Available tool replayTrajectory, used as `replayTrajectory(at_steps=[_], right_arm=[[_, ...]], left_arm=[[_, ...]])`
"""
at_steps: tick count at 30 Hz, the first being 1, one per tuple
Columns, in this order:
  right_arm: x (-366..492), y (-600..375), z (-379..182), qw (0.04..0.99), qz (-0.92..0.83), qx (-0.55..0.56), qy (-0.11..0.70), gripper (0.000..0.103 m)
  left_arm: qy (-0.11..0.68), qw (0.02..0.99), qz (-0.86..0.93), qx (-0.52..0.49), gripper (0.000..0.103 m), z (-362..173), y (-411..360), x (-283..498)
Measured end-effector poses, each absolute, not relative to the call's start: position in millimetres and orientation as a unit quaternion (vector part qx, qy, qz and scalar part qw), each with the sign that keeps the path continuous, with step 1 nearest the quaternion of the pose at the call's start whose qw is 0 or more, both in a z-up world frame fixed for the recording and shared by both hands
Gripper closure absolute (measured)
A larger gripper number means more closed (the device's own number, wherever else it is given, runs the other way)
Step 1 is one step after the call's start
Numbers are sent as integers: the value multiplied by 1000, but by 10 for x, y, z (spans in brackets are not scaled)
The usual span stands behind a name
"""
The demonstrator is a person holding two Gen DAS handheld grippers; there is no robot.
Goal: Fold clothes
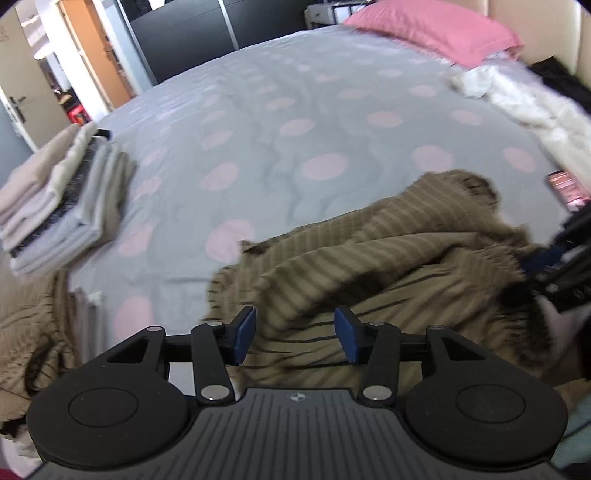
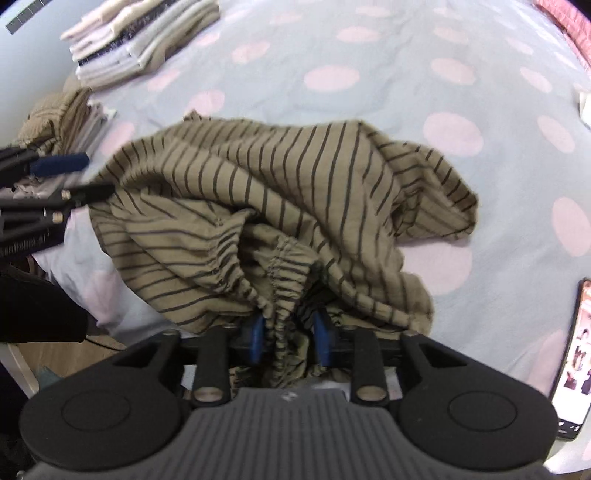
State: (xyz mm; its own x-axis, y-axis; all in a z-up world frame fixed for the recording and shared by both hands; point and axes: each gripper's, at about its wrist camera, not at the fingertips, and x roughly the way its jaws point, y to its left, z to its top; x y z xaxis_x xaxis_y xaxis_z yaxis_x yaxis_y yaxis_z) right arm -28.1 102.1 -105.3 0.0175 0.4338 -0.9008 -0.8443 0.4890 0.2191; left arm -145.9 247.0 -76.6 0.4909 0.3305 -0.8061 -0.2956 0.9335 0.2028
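A crumpled olive garment with thin dark stripes (image 2: 280,206) lies on the bed's near edge; it also shows in the left wrist view (image 1: 388,251). My right gripper (image 2: 290,339) has its jaws closed in on a gathered bunch of this garment's hem. In the left wrist view the right gripper (image 1: 554,266) sits at the garment's right edge. My left gripper (image 1: 295,336) is open and empty, just above the garment's near edge. In the right wrist view it (image 2: 74,177) hovers at the garment's left side.
A stack of folded clothes (image 1: 62,199) sits at the bed's left side, also in the right wrist view (image 2: 136,37). A phone (image 2: 576,354) lies at the right. White clothes (image 1: 524,103) and a pink pillow (image 1: 432,29) lie at the far right. Another striped item (image 1: 33,332) hangs at the left.
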Motion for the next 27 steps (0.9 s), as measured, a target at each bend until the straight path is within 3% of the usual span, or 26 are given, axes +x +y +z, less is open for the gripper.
replayTrajectory(at_steps=[4,8,10,12,13,14,27], right_arm=[[-258,962,-989,681,473,-189,526,69],[-327,992,-1055,660,484,-197,539,56],[-382,1014,-1103,656,486,-200,541,57],[-436,1032,-1143,658,485,-208,537,63],[-458,1037,-1155,656,486,-214,537,80],[-479,1039,-1165,652,487,-219,538,89],[-733,908,-1428,551,509,-298,590,94]], left_arm=[[473,871,130,-32,58,-764,2345,-1452],[478,872,96,-37,58,-814,2174,-1385],[483,870,92,-21,58,-852,2088,-1348],[488,868,91,-15,58,-874,2081,-1326],[489,868,87,-15,58,-875,2089,-1320],[491,867,84,-15,58,-877,2096,-1314],[545,837,-22,31,58,-873,1904,-837]])
